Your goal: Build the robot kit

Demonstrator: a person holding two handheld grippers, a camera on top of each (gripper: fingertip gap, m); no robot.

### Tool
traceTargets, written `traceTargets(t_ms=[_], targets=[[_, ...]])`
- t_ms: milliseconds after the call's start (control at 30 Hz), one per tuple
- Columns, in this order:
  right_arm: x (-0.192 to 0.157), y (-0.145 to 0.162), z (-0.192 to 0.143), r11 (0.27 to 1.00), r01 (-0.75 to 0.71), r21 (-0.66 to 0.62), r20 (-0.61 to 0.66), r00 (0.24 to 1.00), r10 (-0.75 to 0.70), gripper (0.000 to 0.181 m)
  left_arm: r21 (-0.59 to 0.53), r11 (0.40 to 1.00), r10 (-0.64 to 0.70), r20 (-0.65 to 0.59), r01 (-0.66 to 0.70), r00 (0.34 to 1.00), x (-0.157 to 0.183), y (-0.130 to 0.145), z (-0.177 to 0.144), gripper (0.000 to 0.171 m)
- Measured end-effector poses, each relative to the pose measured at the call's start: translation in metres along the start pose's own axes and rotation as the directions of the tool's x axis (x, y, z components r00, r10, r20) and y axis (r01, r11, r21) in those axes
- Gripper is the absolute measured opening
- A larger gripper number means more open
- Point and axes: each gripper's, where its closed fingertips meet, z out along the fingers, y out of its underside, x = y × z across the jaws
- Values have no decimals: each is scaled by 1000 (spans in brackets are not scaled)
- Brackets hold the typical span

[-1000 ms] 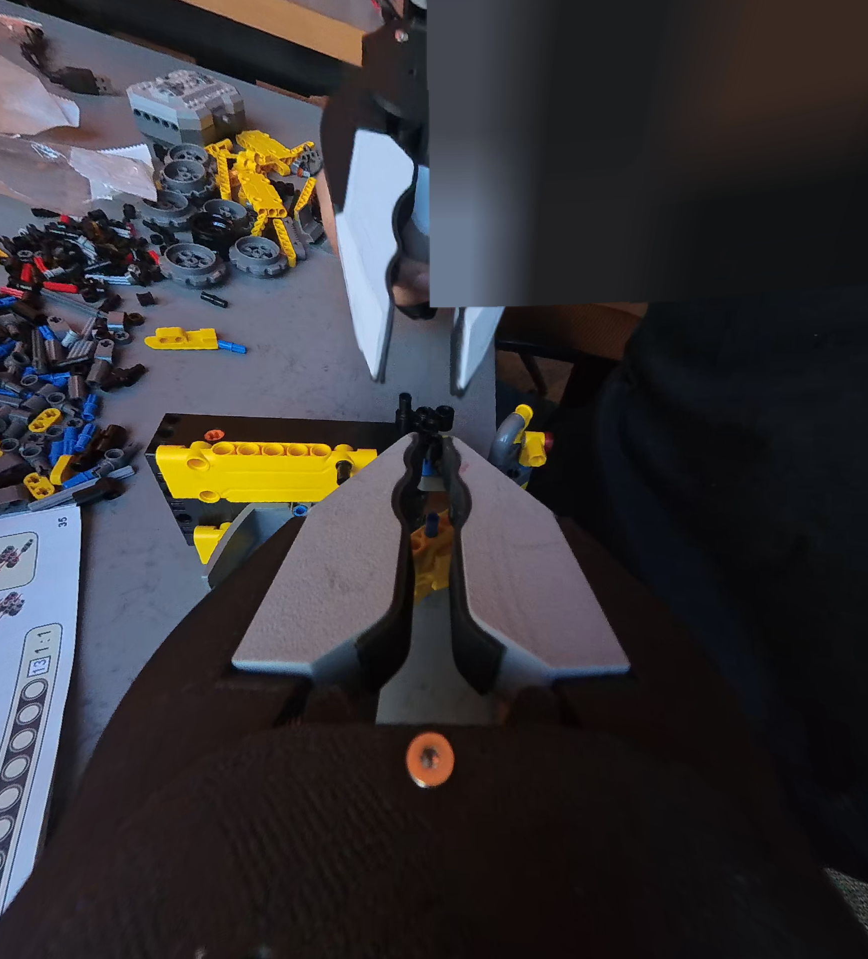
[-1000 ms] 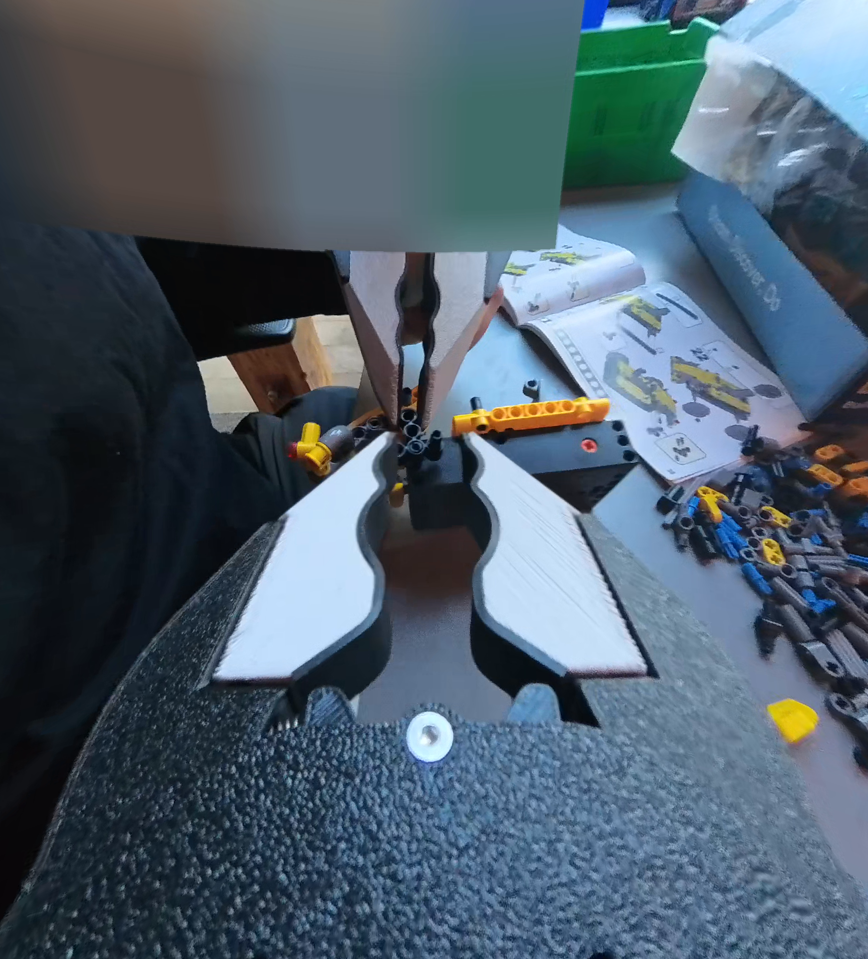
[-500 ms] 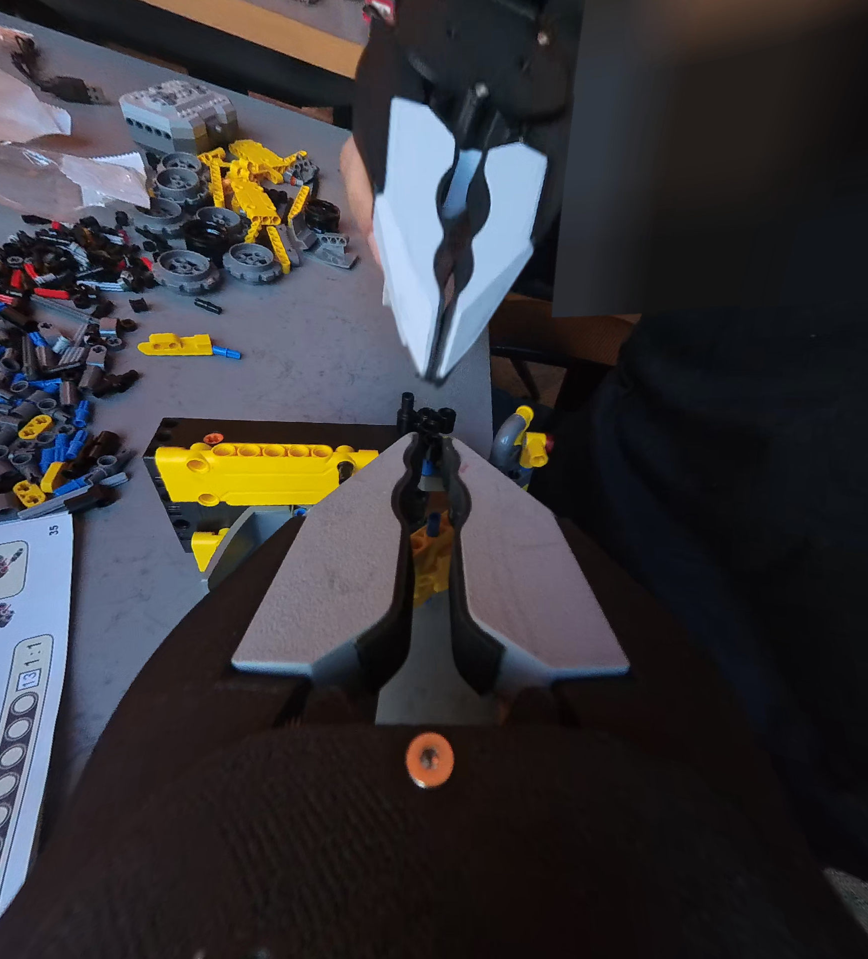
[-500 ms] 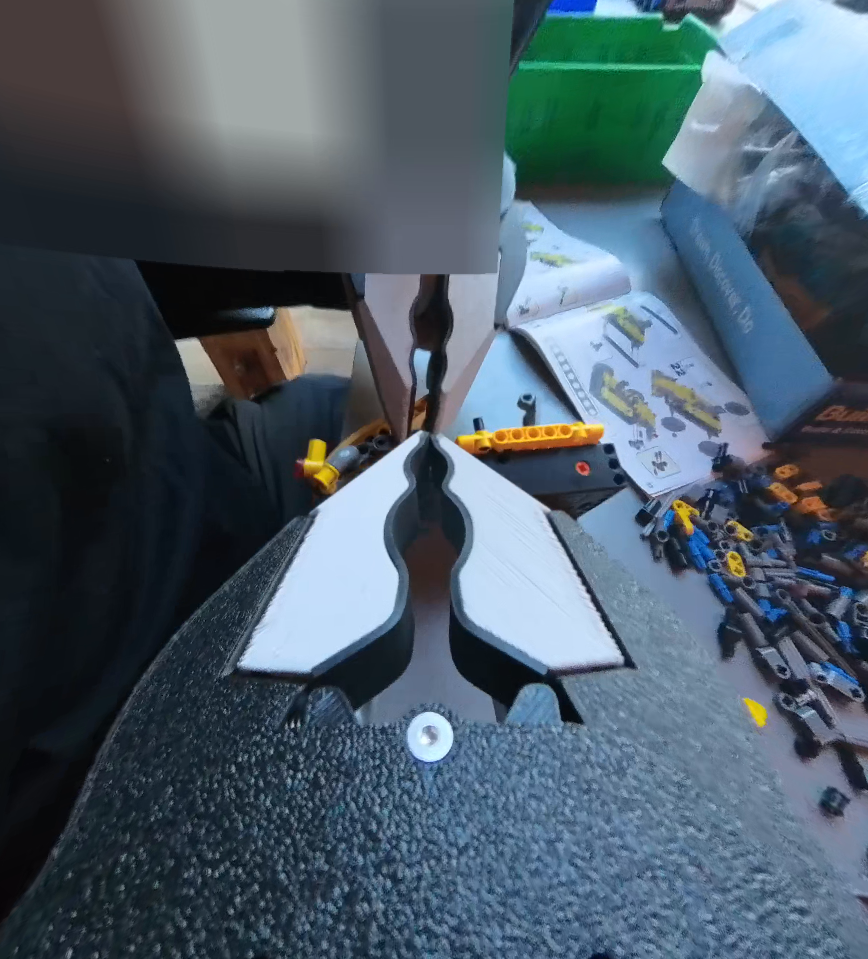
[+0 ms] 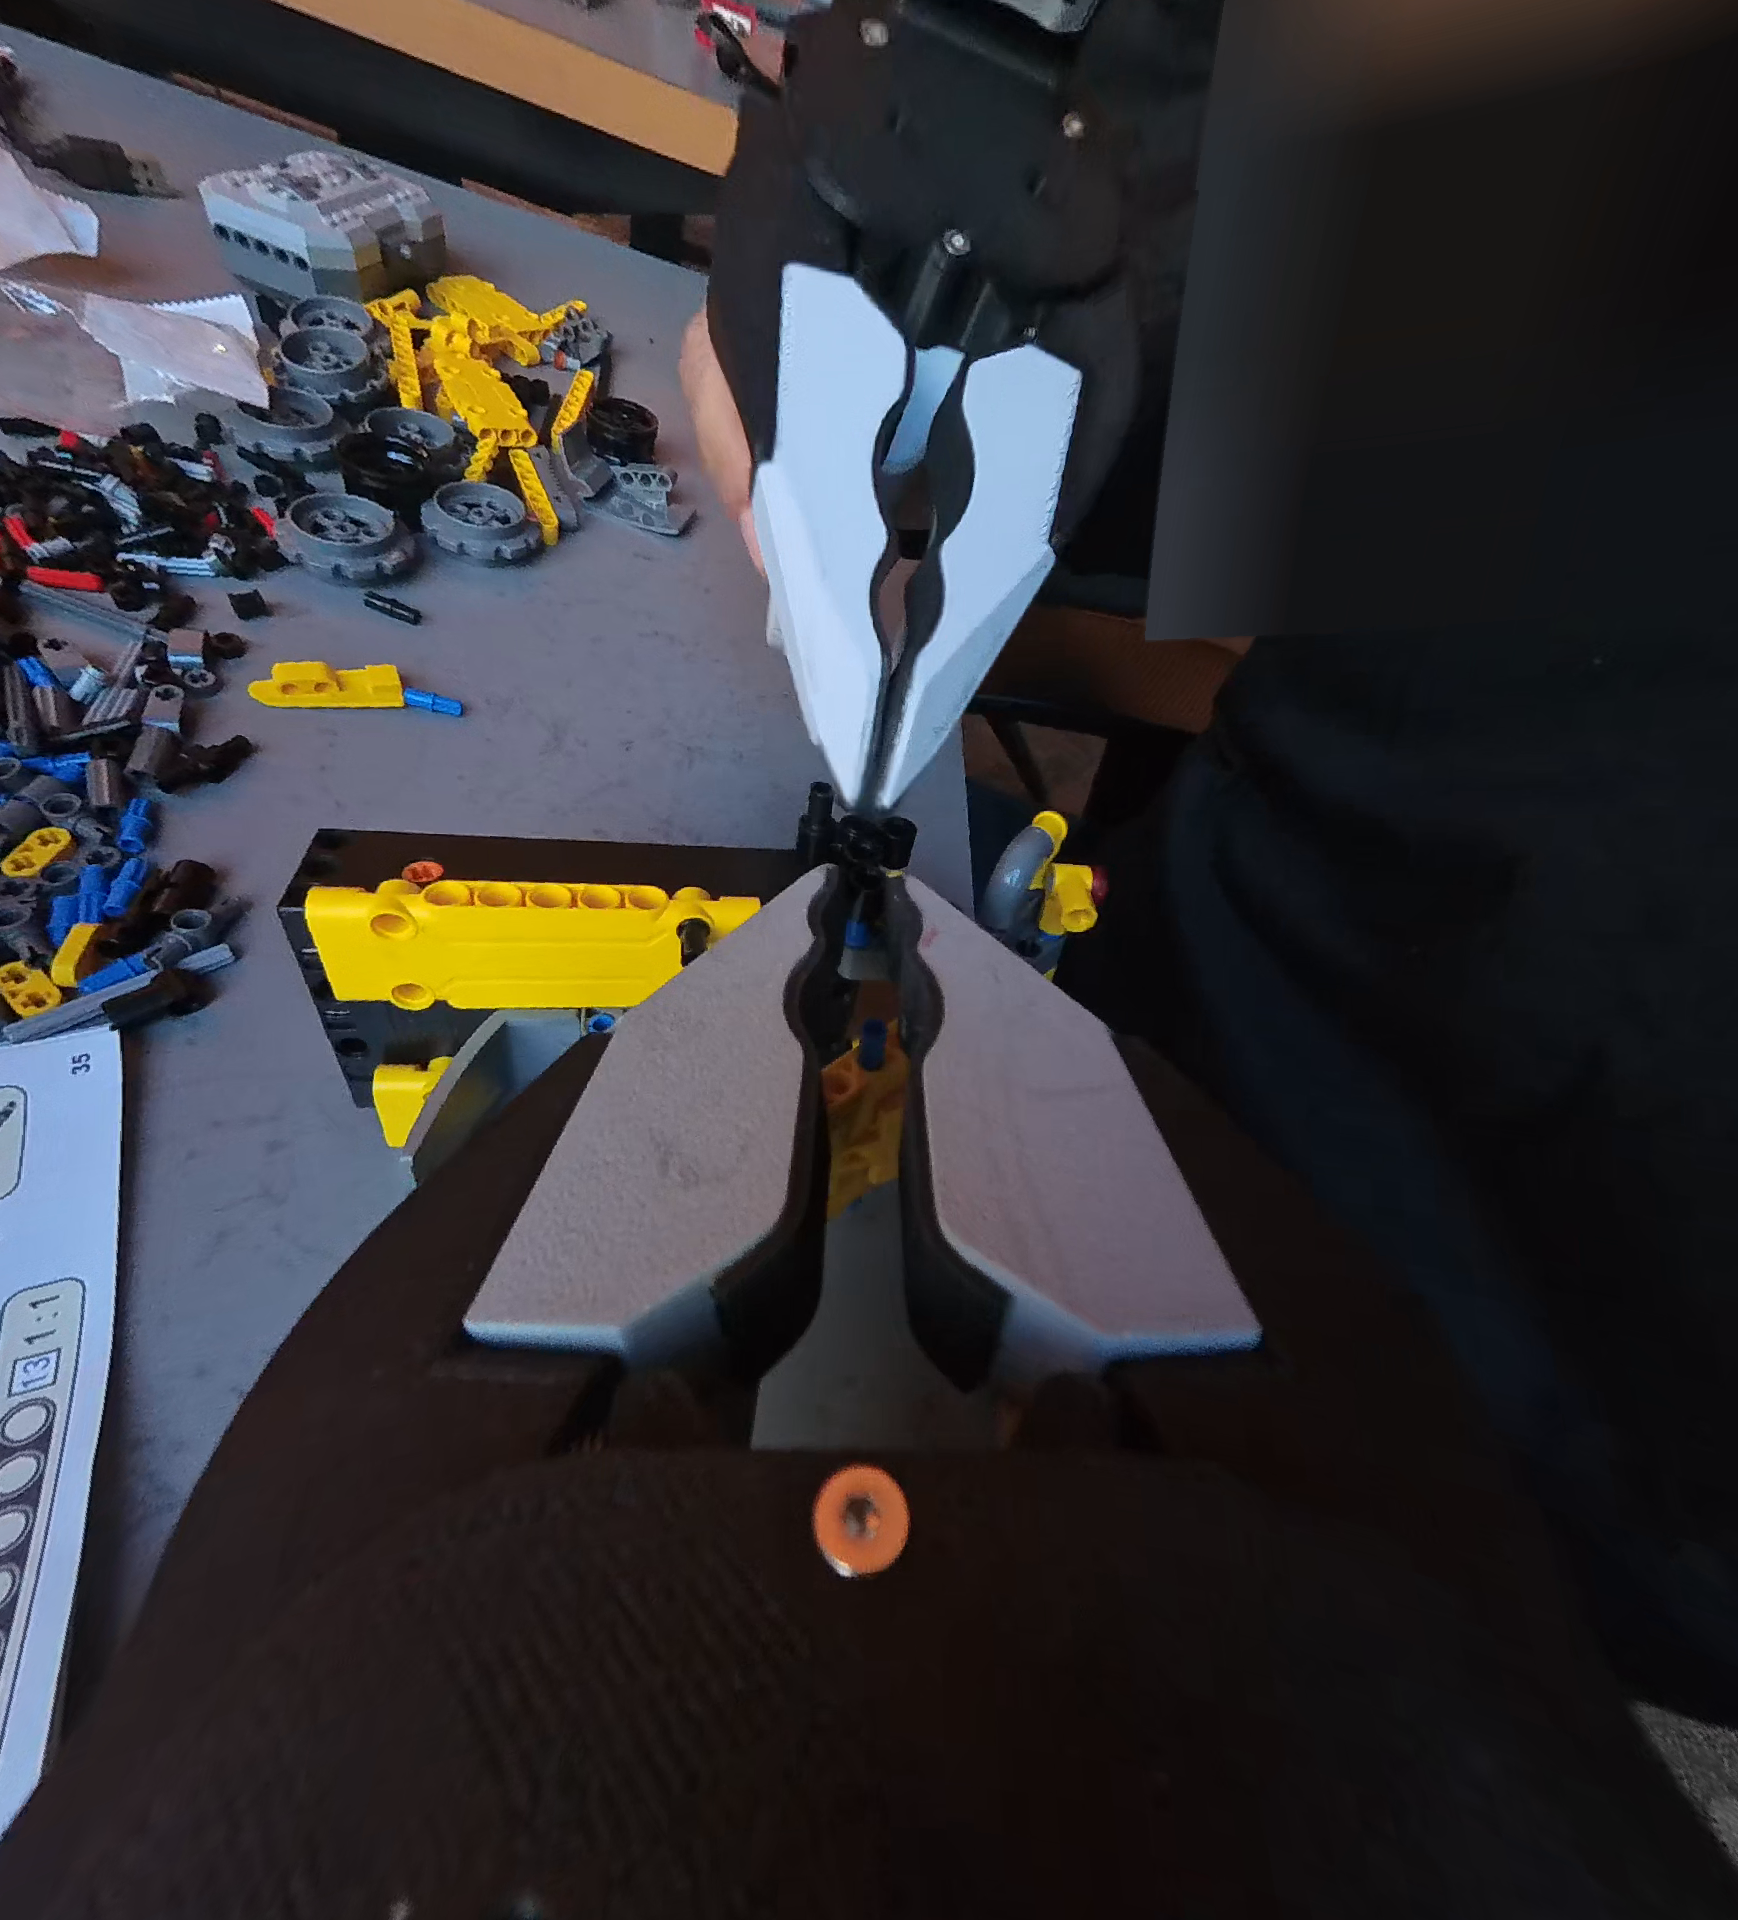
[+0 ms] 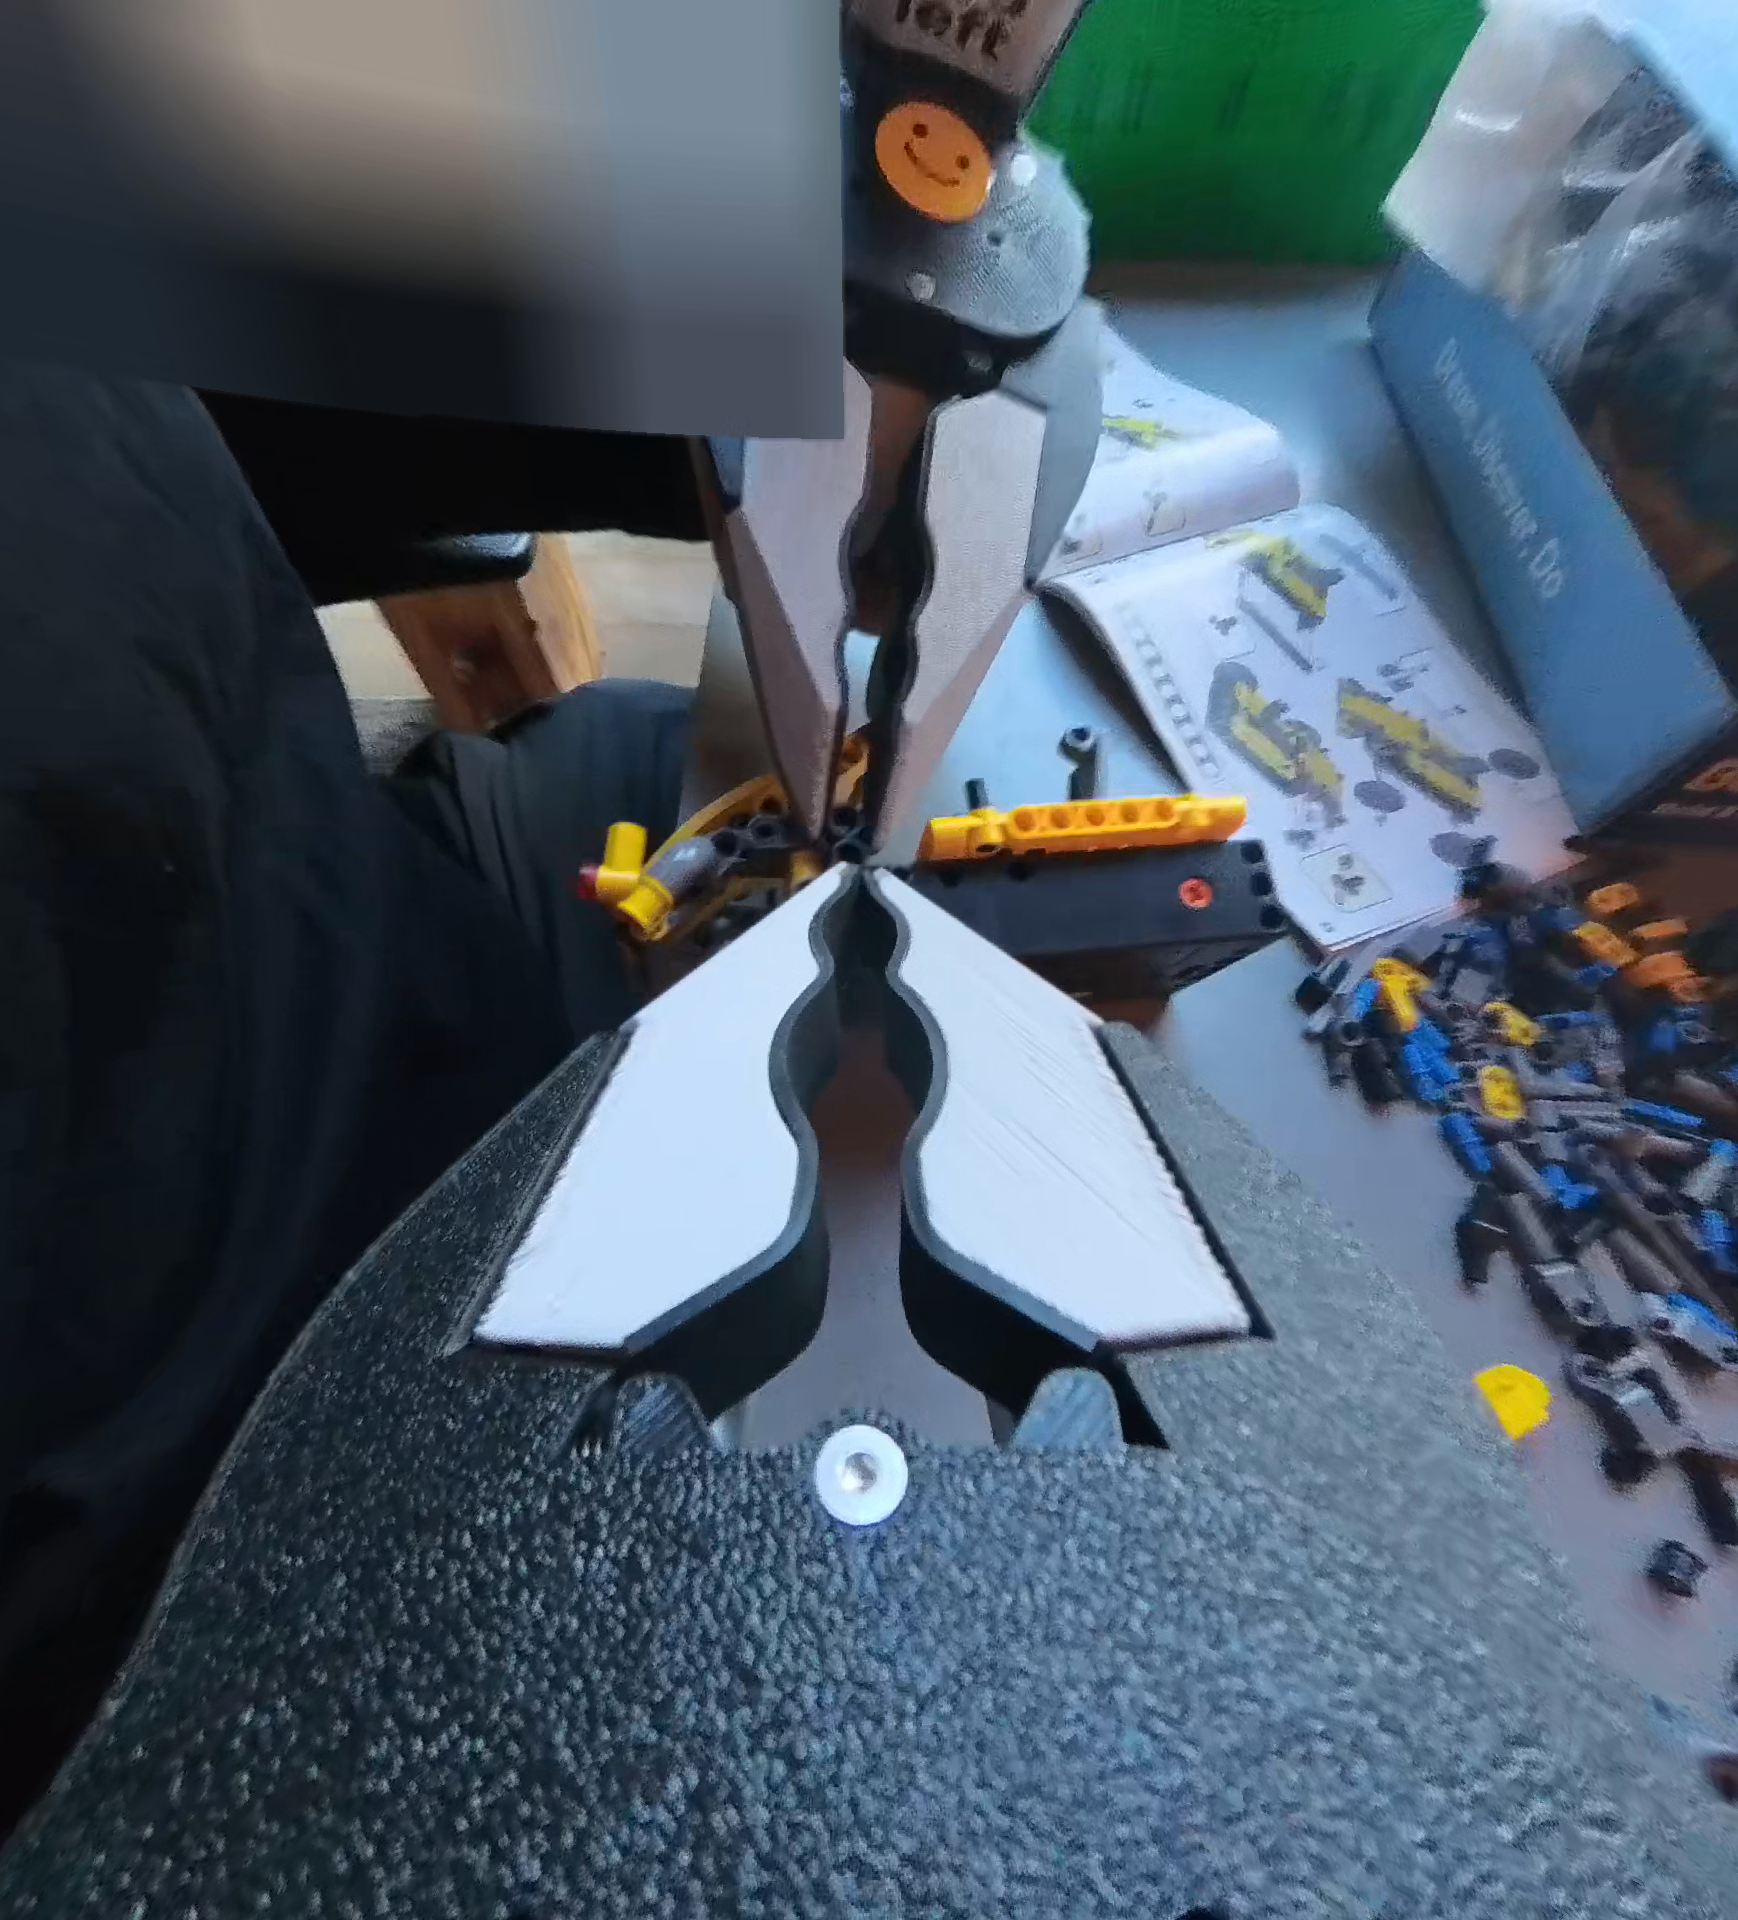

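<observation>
A part-built brick model, a black block with a long yellow beam and a grey curved piece, sits at the table's near edge. My left gripper is shut on the model's end, at a cluster of black connectors. My right gripper is shut, and in the left wrist view its tips point down and touch the top of that cluster. In the right wrist view the left gripper meets mine tip to tip over the model. I see nothing held between the right fingers.
Loose small parts and grey wheels cover the table to the left. An open instruction booklet, a blue box and a green bin lie beyond. A person in dark clothes sits at the table edge. Less than 4 cm separates the two grippers' tips.
My right gripper went from open to shut, and its tips came down onto the black connectors. My left gripper and the model stayed in place.
</observation>
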Motion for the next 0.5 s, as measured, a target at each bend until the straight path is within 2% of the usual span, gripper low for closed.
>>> traceTargets(t_ms=[67, 167, 500], targets=[[-1, -10, -4, 999, 0, 42, 0, 1000, 0, 0, -2, 1000, 2, -1, -2, 1000, 0, 0, 1, 4], [-4, 4, 5, 1000, 8, -18, 11, 1000, -8, 0, 0, 1000, 0, -6, 0, 1000, 0, 0, 1, 4], [-5, 1, 3, 990, -120, 70, 35, 992, 118, 0, 2, 1000, 2, -15, -2, 1000, 1, 1, 0, 4]])
